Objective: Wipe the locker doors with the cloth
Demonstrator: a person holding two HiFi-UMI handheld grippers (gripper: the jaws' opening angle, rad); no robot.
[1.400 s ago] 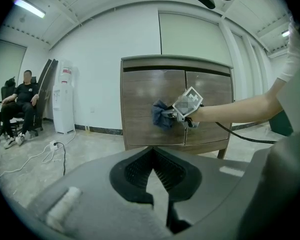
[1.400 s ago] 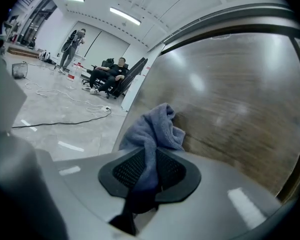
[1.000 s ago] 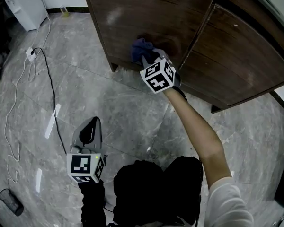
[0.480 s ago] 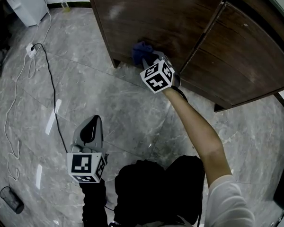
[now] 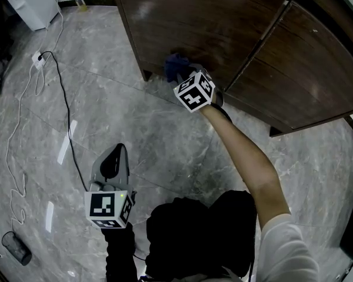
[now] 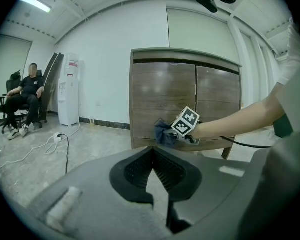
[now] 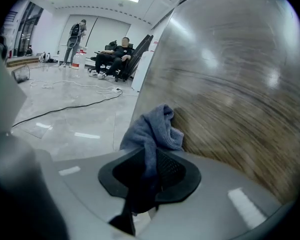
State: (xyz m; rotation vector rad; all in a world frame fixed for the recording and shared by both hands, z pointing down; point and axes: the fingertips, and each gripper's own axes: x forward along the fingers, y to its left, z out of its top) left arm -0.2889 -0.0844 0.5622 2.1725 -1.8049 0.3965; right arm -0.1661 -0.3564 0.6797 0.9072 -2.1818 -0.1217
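Right gripper [image 5: 186,75] at centre frame, fingers clamped on the blue cloth [image 7: 152,130], holding it against the locker door [image 5: 215,19]. Left gripper [image 6: 153,170] at lower left, fingers closed on nothing.

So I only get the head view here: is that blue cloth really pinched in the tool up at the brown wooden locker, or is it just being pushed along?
Observer: It's pinched. The right gripper view shows the right gripper with its jaws shut on the blue cloth.
Operator: And the other tool, lower down?
Observer: In its own view, the left gripper has its jaws together with nothing between them.
Operator: Is anyone else in the room?
Observer: Yes. The left gripper view shows a person sitting on a dark chair beside a tall white water dispenser.
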